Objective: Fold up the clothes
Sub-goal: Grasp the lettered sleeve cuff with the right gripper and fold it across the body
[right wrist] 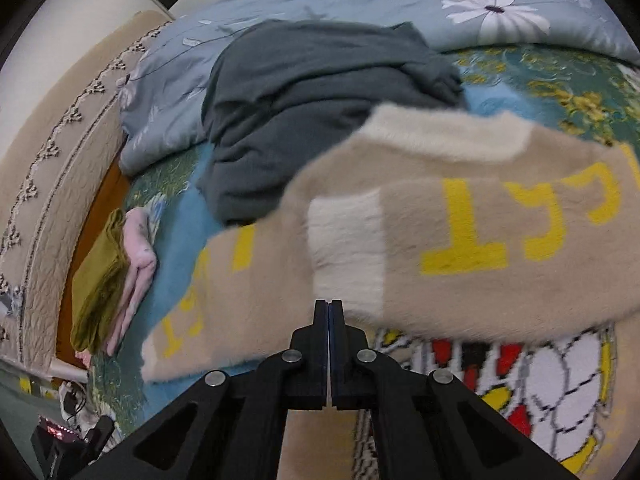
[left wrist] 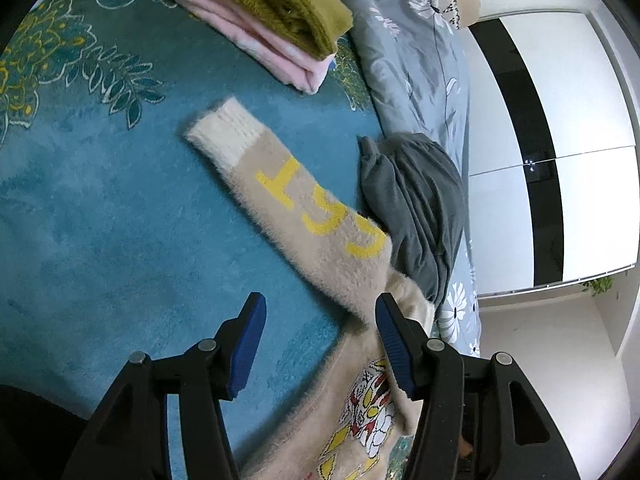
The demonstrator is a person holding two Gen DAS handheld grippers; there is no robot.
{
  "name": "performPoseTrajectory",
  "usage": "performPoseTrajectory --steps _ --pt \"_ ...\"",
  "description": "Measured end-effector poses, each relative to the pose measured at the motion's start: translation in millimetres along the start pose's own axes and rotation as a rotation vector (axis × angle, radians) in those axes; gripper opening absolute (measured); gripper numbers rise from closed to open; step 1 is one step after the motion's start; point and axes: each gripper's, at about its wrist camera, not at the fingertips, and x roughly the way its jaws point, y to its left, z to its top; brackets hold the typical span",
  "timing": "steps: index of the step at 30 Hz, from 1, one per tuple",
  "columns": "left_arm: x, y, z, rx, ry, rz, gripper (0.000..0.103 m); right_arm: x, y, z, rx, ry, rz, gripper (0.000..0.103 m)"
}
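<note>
A fuzzy beige sweater (left wrist: 352, 392) with a cartoon print lies on a teal blanket (left wrist: 100, 220). One sleeve (left wrist: 296, 204) with yellow letters and a white cuff stretches out ahead of my left gripper (left wrist: 320, 312), which is open and empty just above the shoulder. In the right wrist view my right gripper (right wrist: 329, 305) is shut on the white cuff (right wrist: 346, 252) of the other sleeve (right wrist: 500, 236), held across the sweater's body (right wrist: 540, 396). The first sleeve (right wrist: 224, 304) lies to the left.
A folded olive and pink stack (left wrist: 264, 20) sits at the blanket's far end, and also shows in the right wrist view (right wrist: 112, 276). A crumpled grey garment (left wrist: 416, 208) lies by a blue floral duvet (left wrist: 420, 60). White wardrobe doors (left wrist: 580, 120) stand beyond the bed.
</note>
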Motion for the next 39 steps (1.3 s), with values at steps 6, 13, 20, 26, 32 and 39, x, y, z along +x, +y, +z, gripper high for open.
performPoseTrajectory --steps 6,13,20,26,32,39 --pt "5.3 8.8 15.4 -0.052 0.002 -0.005 0.058 -31.5 -7.3 -0.2 -0.010 -0.037 0.070 0.004" --pt "7.0 28.8 64.6 -0.143 -0.061 0.041 0.058 -67.7 -47.1 -22.3 0.089 -0.063 0.111 0.005" --pt "31.7 62.3 98.5 -0.305 -0.065 0.071 0.057 -88.1 -90.9 -50.8 0.218 -0.072 0.107 0.005" --pt "56.0 56.8 107.4 -0.265 -0.039 0.171 0.043 -98.6 -118.7 -59.4 0.272 -0.077 0.082 0.005" --pt "63.7 54.5 107.8 -0.242 -0.013 0.271 0.009 -104.8 -137.7 -60.0 0.304 -0.095 0.091 0.005" --pt "41.5 -21.7 112.2 -0.065 -0.028 0.191 0.006 -107.5 -156.2 -64.4 0.340 -0.109 0.132 0.005"
